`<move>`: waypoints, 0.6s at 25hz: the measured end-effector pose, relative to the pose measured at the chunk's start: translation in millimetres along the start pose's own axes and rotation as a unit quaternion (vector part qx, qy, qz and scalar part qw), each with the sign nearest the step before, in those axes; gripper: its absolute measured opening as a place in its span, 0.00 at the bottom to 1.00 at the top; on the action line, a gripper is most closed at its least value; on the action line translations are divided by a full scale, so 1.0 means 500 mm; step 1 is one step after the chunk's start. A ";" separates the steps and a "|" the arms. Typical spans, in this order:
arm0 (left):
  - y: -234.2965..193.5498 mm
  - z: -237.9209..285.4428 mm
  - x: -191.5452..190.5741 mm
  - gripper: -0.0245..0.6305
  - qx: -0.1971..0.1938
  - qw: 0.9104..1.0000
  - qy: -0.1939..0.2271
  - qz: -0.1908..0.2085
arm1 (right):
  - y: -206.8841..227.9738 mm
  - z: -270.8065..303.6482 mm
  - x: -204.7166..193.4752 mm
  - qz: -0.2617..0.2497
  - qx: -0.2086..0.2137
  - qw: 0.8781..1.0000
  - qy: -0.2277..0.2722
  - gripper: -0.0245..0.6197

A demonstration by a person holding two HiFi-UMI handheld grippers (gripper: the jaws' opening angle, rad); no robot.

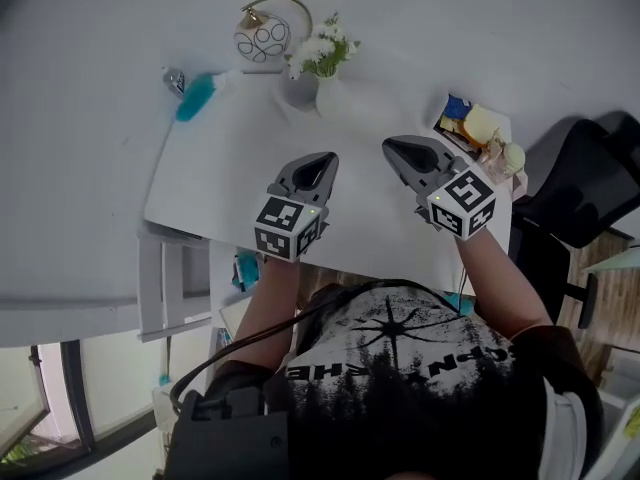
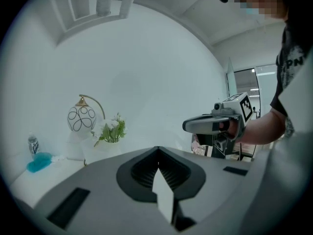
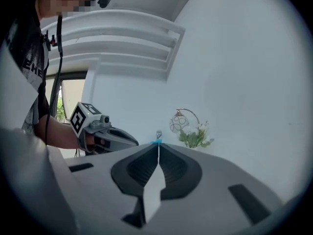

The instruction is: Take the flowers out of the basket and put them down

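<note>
A bunch of white flowers [image 1: 322,53] with green leaves stands in a white container [image 1: 303,88] at the far side of the white table [image 1: 220,183]. The flowers also show in the left gripper view [image 2: 111,129] and small in the right gripper view [image 3: 195,137]. My left gripper [image 1: 322,160] hovers over the table's middle, short of the flowers, shut and empty. My right gripper [image 1: 392,148] hangs beside it to the right, also shut with nothing in it. In each gripper's own view the left gripper's jaws [image 2: 157,152] and the right gripper's jaws [image 3: 158,146] meet in a closed line.
A round glass lamp [image 1: 263,36] stands left of the flowers. A turquoise brush-like thing [image 1: 195,96] and a small bottle [image 1: 174,78] lie at the far left corner. A box of small yellow items [image 1: 478,128] sits on the right edge, with a black chair [image 1: 580,188] beyond.
</note>
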State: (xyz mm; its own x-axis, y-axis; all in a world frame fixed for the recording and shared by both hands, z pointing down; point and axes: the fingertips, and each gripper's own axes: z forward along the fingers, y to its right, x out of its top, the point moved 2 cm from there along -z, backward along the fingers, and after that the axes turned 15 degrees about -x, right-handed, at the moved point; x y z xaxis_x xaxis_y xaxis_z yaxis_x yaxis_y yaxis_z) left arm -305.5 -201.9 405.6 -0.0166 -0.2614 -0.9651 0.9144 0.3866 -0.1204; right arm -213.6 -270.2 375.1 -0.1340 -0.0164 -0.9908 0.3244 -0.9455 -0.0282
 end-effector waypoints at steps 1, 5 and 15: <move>-0.016 0.002 0.005 0.05 -0.006 1.000 0.001 0.001 | 0.004 0.016 0.010 -0.001 -0.005 1.000 -0.002 0.07; -0.076 0.011 0.022 0.05 -0.030 1.000 0.002 0.003 | 0.020 0.076 0.037 -0.015 -0.023 0.999 -0.019 0.07; -0.203 0.021 0.018 0.05 -0.056 0.998 0.000 -0.010 | 0.048 0.222 0.075 -0.059 -0.025 0.997 -0.054 0.07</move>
State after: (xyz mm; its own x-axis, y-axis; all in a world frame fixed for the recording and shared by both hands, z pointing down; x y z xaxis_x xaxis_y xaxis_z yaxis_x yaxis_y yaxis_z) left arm -394.3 -252.9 411.6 -0.0334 -0.2700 -0.9623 0.8633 0.4773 -0.1639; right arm -314.6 -329.7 352.0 -0.2728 0.0556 -0.9605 0.3473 -0.9253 -0.1522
